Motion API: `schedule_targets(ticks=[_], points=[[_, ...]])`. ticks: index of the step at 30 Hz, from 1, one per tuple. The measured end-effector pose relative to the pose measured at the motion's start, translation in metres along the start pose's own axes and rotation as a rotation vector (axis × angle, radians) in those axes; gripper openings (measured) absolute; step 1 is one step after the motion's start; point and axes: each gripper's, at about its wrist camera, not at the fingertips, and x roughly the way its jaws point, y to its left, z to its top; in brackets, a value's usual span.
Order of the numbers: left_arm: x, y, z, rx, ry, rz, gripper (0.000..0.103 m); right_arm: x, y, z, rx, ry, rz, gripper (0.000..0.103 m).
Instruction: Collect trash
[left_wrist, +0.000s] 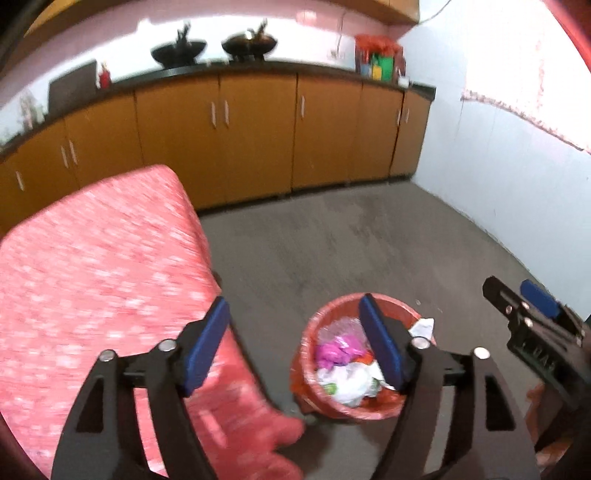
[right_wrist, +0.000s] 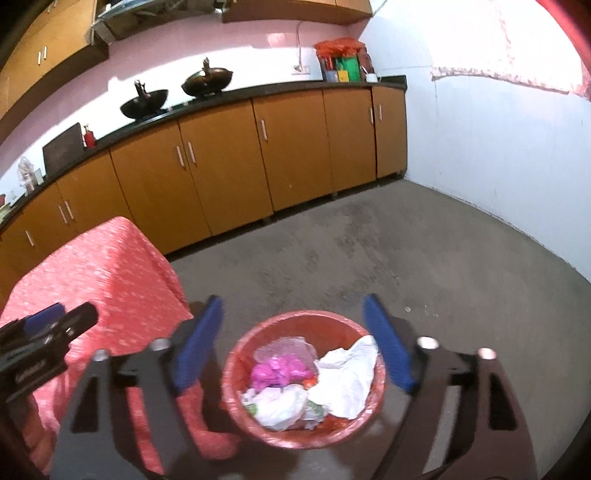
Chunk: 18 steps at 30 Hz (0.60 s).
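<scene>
1. A grey concrete floor (right_wrist: 388, 251) fills the middle of the room, with a long run of orange-brown cabinets (right_wrist: 229, 166) under a dark countertop (right_wrist: 236, 94) along the far wall.
2. A table draped in a red, white-speckled cloth (left_wrist: 96, 258) stands left of centre; its cloth hangs down beside the bin.
3. A round red bin (right_wrist: 236, 387) with a red liner sits on the floor just right of the table. It holds the trash: a white crumpled paper (right_wrist: 347, 380) against the right rim, a pink wrapper (right_wrist: 277, 371) in the middle, and clear plastic (right_wrist: 284, 347) behind it.
4. The right gripper (right_wrist: 295, 343) hangs above the bin, its blue-padded jaws spread wide with nothing between them.
5. The left gripper (left_wrist: 291, 347) is over the gap between table edge and bin, jaws likewise spread apart and empty.
6. Two dark woks (right_wrist: 177, 92) rest on the countertop.
</scene>
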Motion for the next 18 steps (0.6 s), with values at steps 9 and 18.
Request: schedule_targets(ticks=[9,18], points=[[-0.096,0.058,-0.019,-0.056,-0.114,0.099,0.099,-0.075,0.072,0.007,-0.115,-0.081,-0.049,0.099],[-0.164,0.089,-0.04,-0.022,-0.211,0.174,0.101,-0.131,0.109,-0.008,-0.179,-0.132,-0.081,0.099]])
